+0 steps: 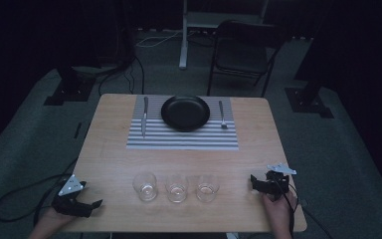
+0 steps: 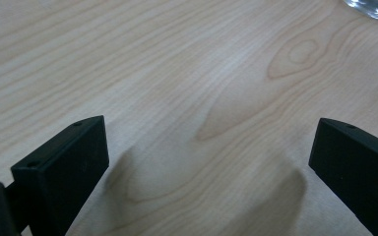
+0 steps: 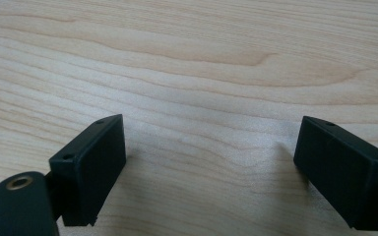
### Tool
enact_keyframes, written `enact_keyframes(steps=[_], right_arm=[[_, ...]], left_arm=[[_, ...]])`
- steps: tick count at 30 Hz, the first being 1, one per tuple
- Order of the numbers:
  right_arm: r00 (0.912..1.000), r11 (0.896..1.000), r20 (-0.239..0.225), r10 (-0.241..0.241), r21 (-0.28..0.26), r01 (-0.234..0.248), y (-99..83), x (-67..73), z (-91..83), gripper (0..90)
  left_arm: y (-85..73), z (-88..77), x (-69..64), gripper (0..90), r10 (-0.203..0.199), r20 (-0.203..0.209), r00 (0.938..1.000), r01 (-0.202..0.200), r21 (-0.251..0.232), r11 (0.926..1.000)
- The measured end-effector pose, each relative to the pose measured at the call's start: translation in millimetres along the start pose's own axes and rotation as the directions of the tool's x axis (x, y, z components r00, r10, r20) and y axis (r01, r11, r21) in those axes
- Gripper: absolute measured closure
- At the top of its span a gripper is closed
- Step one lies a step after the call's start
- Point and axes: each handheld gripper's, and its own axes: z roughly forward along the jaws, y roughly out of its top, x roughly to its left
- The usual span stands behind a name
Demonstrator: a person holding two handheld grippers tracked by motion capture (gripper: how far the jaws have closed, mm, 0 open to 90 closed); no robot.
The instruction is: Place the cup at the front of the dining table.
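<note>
No legible text, label or number anywhere, perhaps owing to dimness.

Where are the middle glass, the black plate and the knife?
middle glass [image 1: 176,188], high view, on its bowl.
black plate [image 1: 167,112], high view, on its left rim.
knife [image 1: 144,115], high view, on the middle of its length.

Dim lab/studio – black curtains [image 1: 30,35], floor cables [image 1: 124,74], stand bases [image 1: 67,92].

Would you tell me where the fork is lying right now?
In the high view, the fork lies on the striped placemat at the table's far side, just right of the black plate; the knife lies left of it.
</note>
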Motion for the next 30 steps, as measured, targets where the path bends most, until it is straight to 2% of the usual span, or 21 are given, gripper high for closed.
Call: enact_keyframes(steps=[1, 3, 7, 15, 18, 23, 24, 30], right_arm=[[1.0000, 1.000, 0.000, -0.001, 0.000, 0.001, 0.0, 0.0, 0.0, 11.7], [1.0000, 1.000, 0.000, -0.001, 0.000, 0.001, 0.0, -0.1, 0.0, 11.7], [1.0000, 1.000, 0.000, 0.000, 0.000, 0.000, 0.0, 0.0, 0.0, 11.7], [1.0000, 1.000, 0.000, 0.000, 0.000, 0.000, 0.0, 0.0, 0.0, 11.7], [1.0000, 1.000, 0.000, -0.001, 0.000, 0.001, 0.0, 0.0, 0.0, 11.7], [1.0000, 1.000, 0.000, -0.001, 0.000, 0.001, 0.0, -0.1, 0.0, 11.7], [1.0000, 1.000, 0.000, 0.000, 0.000, 0.000, 0.0, 0.0, 0.0, 11.7], [1.0000, 1.000, 0.000, 0.000, 0.000, 0.000, 0.0, 0.0, 0.0, 11.7]], left_arm=[[0.0, -0.1, 0.4, 2.0, -0.007, 0.019, 0.9998, 0.007, 0.002, 1.0000], [0.2, -0.4, 0.1, 2.0, -0.005, 0.019, 0.9998, 0.005, 0.000, 1.0000], [2.0, -1.6, -1.4, 2.0, -0.010, 0.051, 0.9987, 0.011, -0.018, 0.9998], [9.9, -3.4, -10.0, 2.0, 0.017, 0.067, 0.9976, -0.015, -0.034, 0.9993], [12.8, -5.4, -12.5, 2.0, 0.025, 0.068, 0.9974, -0.021, -0.054, 0.9983], [16.8, -9.5, -14.3, 2.0, 0.024, 0.080, 0.9965, -0.017, -0.085, 0.9963], [17.6, -10.2, -15.2, 2.0, 0.021, 0.093, 0.9954, -0.012, -0.092, 0.9956], [20.5, -9.7, -20.3, 2.1, 0.038, 0.118, 0.9923, -0.029, -0.074, 0.9969]])
